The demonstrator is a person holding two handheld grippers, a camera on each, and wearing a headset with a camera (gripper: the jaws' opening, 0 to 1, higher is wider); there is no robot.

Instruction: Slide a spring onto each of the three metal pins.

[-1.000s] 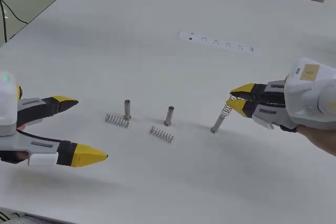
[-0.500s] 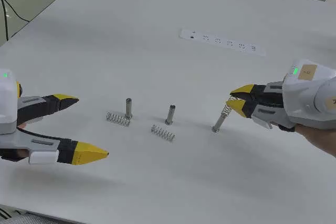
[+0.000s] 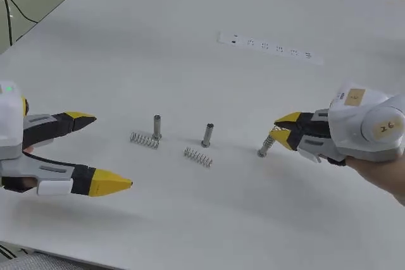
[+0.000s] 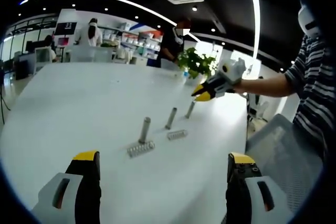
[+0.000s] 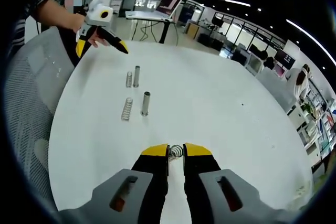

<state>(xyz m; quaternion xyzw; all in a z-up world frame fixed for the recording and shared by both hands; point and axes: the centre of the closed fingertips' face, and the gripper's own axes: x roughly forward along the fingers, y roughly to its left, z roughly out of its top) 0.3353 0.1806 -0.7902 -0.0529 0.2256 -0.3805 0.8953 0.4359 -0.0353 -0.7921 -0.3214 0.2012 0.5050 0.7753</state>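
**At the right-hand pin: spring in the claw, pin leaning**

Right gripper (image 3: 279, 128) had its jaws nearly together, clamped on one spring (image 3: 273, 136). The right gripper view showed the coil end-on between the yellow tips (image 5: 176, 151).

The right-hand pin (image 3: 264, 150) was not upright. Its foot sat on the table (image 3: 126, 42), and its top slanted up toward the claw, seemingly into the held spring. How far the spring was threaded, I could not tell.

Key relation: the pin's long axis ran from the claw down and left to its foot. The spring must therefore travel along that slant, away from the tips. My judgement is that a push off that line would tip the pin over.

Left gripper (image 3: 106, 151) hovered well apart, jaws wide and empty. It was the nearer one to the other work.

- Left pin (image 3: 157, 126) was upright and bare, with a loose spring (image 3: 143, 140) lying just beside its foot.
- Middle pin (image 3: 207, 135) was upright and bare, with a second loose spring (image 3: 198, 157) lying near it.

The springs were thin, bright wire coils that looked light and likely to roll. The pins were short grey steel cylinders.
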